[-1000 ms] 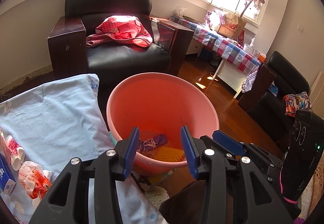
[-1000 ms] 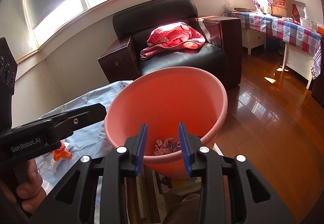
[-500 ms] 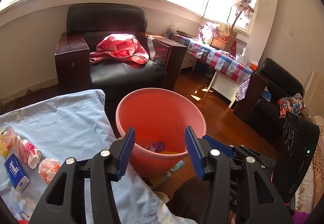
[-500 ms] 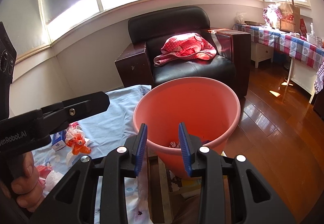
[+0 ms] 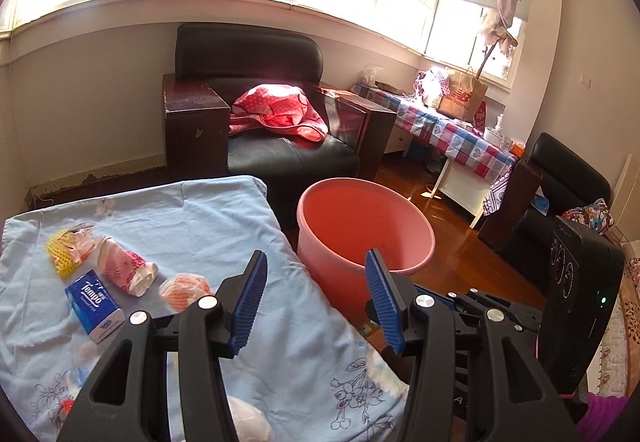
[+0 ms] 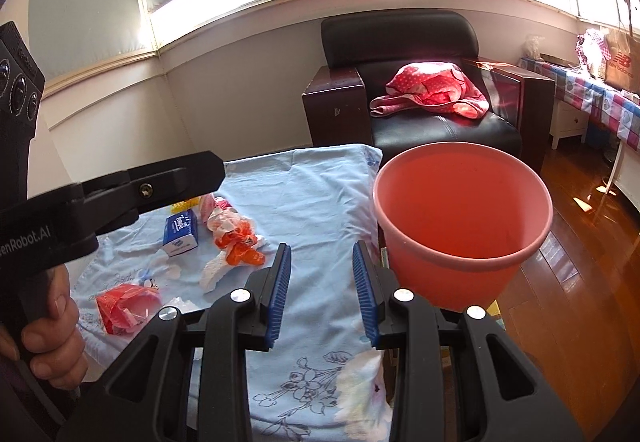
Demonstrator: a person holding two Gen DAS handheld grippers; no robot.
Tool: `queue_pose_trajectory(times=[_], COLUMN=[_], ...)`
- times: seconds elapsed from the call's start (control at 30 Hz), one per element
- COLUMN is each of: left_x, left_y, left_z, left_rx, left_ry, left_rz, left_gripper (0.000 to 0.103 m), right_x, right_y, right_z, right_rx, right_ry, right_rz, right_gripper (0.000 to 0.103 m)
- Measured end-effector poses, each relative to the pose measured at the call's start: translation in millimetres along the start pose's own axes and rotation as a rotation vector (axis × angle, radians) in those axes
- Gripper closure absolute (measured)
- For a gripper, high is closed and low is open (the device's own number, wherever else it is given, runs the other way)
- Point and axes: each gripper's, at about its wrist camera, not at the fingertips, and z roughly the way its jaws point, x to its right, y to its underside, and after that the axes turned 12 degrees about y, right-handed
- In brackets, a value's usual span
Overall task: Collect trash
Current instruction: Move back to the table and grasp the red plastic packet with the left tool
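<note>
A pink bucket (image 5: 366,230) (image 6: 460,210) stands on the floor at the right edge of a table under a light blue cloth (image 5: 192,226) (image 6: 316,194). Trash lies on the cloth: a blue Tempo tissue pack (image 5: 94,300) (image 6: 181,232), a pink floral wrapper (image 5: 122,268), a yellow foam net (image 5: 60,254), an orange-white wrapper (image 5: 185,287) (image 6: 236,238) and a red wrapper (image 6: 120,302). My left gripper (image 5: 316,296) is open and empty over the cloth's right edge. My right gripper (image 6: 322,296) is open and empty above the cloth.
A black armchair (image 5: 272,130) (image 6: 424,82) with a red dotted cloth (image 5: 276,112) stands behind the table. A checked-cloth table (image 5: 448,130) with a paper bag stands at the right, over wooden floor (image 6: 580,242). Another black chair (image 5: 560,178) is at far right.
Both grippers have pulled back and up from over the bucket and swung left. The bucket now looks smaller and the trash on the cloth has come into view.
</note>
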Motion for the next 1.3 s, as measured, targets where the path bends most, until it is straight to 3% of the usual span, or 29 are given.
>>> queue_pose_trajectory(times=[0.33,0.47,0.7,1.07,1.3], left_x=[-44.1,-64.7,-98.7,-119.9,-134.0], left_y=[42.8,61.5,89.2,130.2,140.9], left_z=[-77.6,-104.1,-136.6,-123.7,-111.8], left_rx=[0.043,0.041,0.016,-0.137,-0.163], left_ry=[-0.161,-0.226,-0.315,-0.310,-0.315], left_rz=[-0.025,-0.067,-0.131,-0.232,-0.293], left_gripper=[0.049,0.049,0.049,0.049,0.049], right_x=[-45.0,-62.2,-79.0,-82.9,-83.4], right_y=[21.4,27.7,38.1,47.8,51.9], right_z=[-10.0,-9.8,-6.3,-10.3,-10.0], right_rx=[-0.049,-0.071,-0.114,-0.120,-0.137], right_ry=[-0.123,-0.169,-0.217,-0.198,-0.209], right_rz=[-0.064,-0.106,-0.145,-0.175,-0.189], right_gripper=[0.070,0.060,0.060,0.060,0.060])
